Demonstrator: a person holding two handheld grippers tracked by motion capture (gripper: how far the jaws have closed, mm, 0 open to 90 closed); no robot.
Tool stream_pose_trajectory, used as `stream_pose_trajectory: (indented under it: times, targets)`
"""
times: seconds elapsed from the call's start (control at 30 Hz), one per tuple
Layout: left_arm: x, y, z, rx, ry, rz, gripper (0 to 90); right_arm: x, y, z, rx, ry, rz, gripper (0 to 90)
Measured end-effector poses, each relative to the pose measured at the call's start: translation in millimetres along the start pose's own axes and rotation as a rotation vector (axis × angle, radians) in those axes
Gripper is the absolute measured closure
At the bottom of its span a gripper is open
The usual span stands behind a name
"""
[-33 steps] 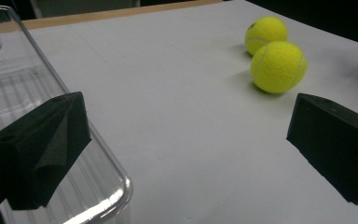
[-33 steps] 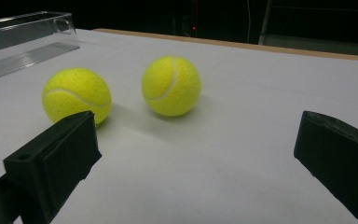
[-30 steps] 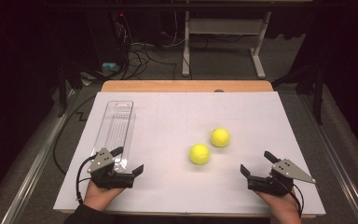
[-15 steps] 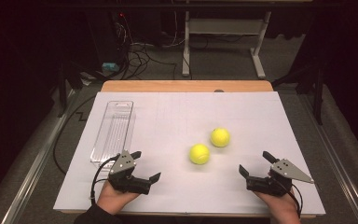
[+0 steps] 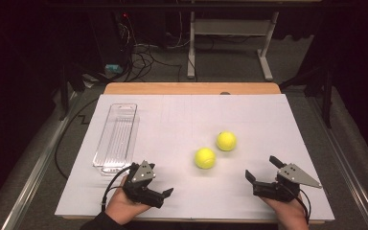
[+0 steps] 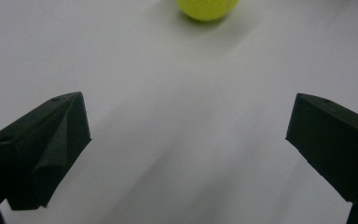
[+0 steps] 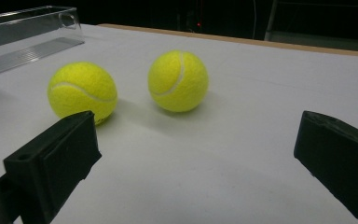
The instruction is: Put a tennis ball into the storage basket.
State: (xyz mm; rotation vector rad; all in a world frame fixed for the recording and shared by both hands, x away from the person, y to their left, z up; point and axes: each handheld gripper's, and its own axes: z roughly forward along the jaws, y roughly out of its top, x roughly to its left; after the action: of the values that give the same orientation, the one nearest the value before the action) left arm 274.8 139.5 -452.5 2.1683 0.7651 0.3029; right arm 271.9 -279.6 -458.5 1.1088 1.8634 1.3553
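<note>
Two yellow tennis balls lie on the white table top, one nearer me (image 5: 205, 158) and one farther right (image 5: 226, 141). My left gripper (image 5: 163, 180) is held low near the front edge, left of the balls and apart from them. It is open with nothing between its jaws. In the left gripper view its gap (image 6: 186, 140) frames bare table, with a ball (image 6: 207, 7) ahead at the top edge. My right gripper (image 5: 261, 167) is open and empty, right of the balls. The right gripper view has both balls (image 7: 82, 91) (image 7: 178, 80) ahead of its open jaws (image 7: 196, 154).
A clear plastic tray (image 5: 116, 139) lies lengthwise at the table's left, empty, just behind my left hand; it is also at the upper left of the right gripper view (image 7: 23, 37). A wooden table edge (image 5: 191, 88) runs along the back.
My left gripper has moved from the tray's near end rightward and toward the front edge, turning toward the balls. The right gripper and both balls have stayed put.
</note>
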Motion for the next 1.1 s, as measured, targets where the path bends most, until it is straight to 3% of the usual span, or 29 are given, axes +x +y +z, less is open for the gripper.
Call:
stream_pose_trajectory:
  times: [0.53,0.77,0.97,1.1]
  targets:
    - [2.4,0.1,9.1,0.155,-0.017,-0.028,0.5,-0.4,-1.2,0.3,0.007,-0.002,-0.004,0.1]
    - [5.6,11.9,6.7,0.219,-0.018,-0.046,0.5,-0.9,-1.7,-1.3,0.007,-0.002,0.000,0.1]
    - [7.2,26.0,15.8,0.331,-0.034,-0.034,0.5,-0.6,-1.4,-2.2,0.006,-0.002,0.000,0.1]
    - [4.5,35.5,22.7,0.417,-0.027,0.004,0.5,-0.2,-1.1,-2.4,0.004,0.001,0.001,0.1]
